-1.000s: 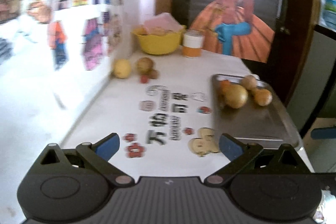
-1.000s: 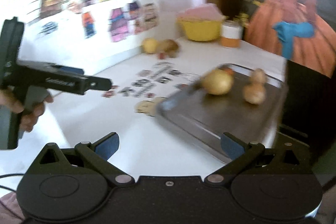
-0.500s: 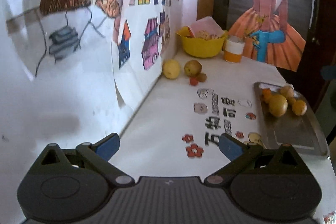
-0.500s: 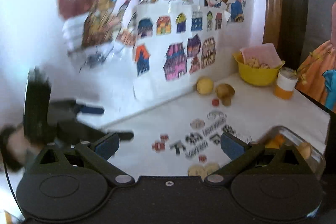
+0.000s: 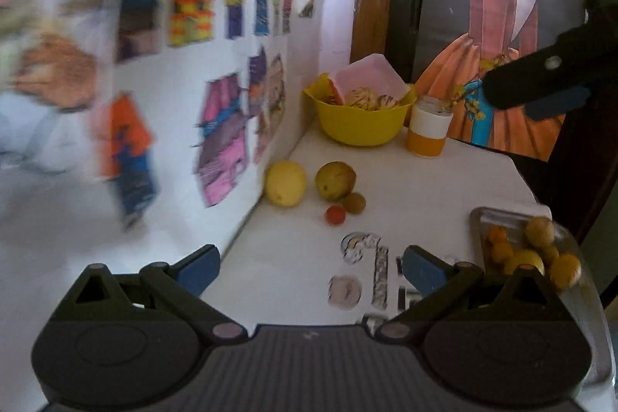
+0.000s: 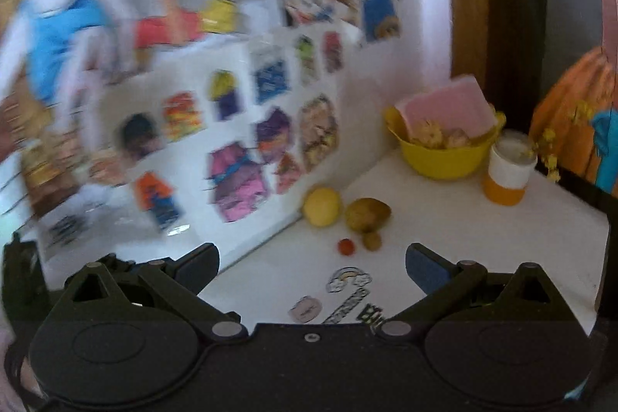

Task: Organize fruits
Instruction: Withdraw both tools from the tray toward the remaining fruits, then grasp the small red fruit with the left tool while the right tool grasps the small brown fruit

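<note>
Left wrist view shows the left gripper (image 5: 309,267) with its fingers spread wide and nothing between them, held above the white desk (image 5: 425,180); ahead of the fingers, close to the picture-covered wall, four loose fruits lie in a cluster: a yellow lemon (image 5: 285,183), a brownish-green fruit (image 5: 335,180) just beside it, a small brown fruit (image 5: 354,203) touching that one, and a small red fruit (image 5: 335,214) nearest the fingers; to the right of the fingers a metal tray (image 5: 484,217) already carries several yellow and orange fruits; beyond the cluster stand a yellow bowl (image 5: 359,130) and a white and orange cup (image 5: 428,132); the right gripper (image 6: 312,267) is likewise released and empty, and in its own view the same cluster sits straight ahead, between and beyond its fingers, with the lemon (image 6: 321,207) toward the left finger; the step in hand looks like the approach to the remaining loose fruits, with part of the sorting apparently done; the next move probably calls for lowering one gripper over a single fruit, centring it between the fingers without nudging its neighbours, which touch and could roll, then clenching and carrying it to the tray.
</note>
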